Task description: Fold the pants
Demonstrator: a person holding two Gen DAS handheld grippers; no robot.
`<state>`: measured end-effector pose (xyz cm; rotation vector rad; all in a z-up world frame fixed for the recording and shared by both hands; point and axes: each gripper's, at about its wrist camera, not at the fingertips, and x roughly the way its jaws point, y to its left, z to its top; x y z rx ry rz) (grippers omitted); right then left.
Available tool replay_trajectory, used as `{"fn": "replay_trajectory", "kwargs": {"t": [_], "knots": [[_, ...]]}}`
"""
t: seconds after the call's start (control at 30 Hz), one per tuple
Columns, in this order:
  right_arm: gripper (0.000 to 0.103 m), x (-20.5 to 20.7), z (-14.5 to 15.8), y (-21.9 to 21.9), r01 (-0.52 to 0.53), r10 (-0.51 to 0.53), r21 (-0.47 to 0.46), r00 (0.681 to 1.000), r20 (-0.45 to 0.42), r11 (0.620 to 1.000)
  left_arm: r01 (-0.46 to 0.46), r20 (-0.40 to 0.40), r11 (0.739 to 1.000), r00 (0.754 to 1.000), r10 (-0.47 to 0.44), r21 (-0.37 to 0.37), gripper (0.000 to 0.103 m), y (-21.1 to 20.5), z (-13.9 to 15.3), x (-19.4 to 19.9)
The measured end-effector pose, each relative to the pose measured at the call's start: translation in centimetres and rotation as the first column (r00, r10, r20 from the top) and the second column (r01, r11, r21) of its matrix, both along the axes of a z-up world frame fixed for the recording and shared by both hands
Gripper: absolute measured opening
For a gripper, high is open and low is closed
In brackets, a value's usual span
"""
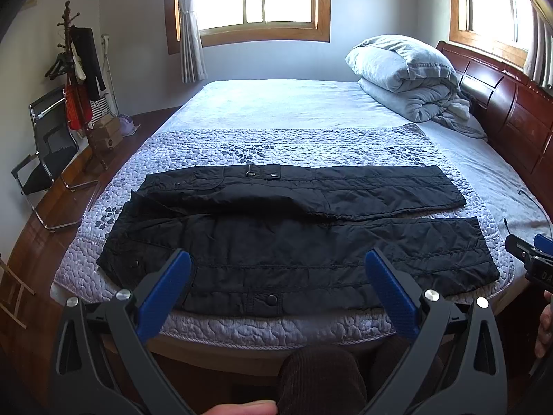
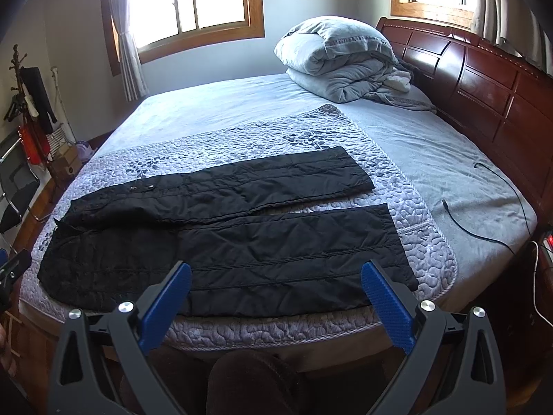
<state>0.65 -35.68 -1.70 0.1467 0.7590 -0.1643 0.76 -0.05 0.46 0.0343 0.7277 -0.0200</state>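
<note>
Black quilted pants (image 1: 293,238) lie spread flat on a lilac quilted mat (image 1: 311,145) across the bed, waist to the left, both legs running right and slightly apart. My left gripper (image 1: 278,259) hangs open above the near leg's waist end, holding nothing. In the right wrist view the pants (image 2: 224,242) show again, and my right gripper (image 2: 276,271) stands open over the near leg toward its cuff, empty as well. The right gripper (image 1: 528,256) also peeks in at the right edge of the left wrist view.
A folded grey duvet (image 1: 404,76) sits at the head of the bed by the wooden headboard (image 2: 484,79). A black cable (image 2: 490,214) lies on the sheet at right. A chair (image 1: 45,159) and coat stand (image 1: 76,79) are on the left floor. A person's knee (image 1: 318,377) is below the bed edge.
</note>
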Motion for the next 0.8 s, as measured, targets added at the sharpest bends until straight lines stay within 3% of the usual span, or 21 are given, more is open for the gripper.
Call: {"fn": "replay_trajectory", "kwargs": {"t": [0.8], "knots": [[0.099, 0.24, -0.3, 0.1, -0.004, 0.004, 0.001, 1.0, -0.01, 1.0, 0.004, -0.006, 1.0, 1.0, -0.004, 0.001, 0.101, -0.35, -0.42, -0.02]]}}
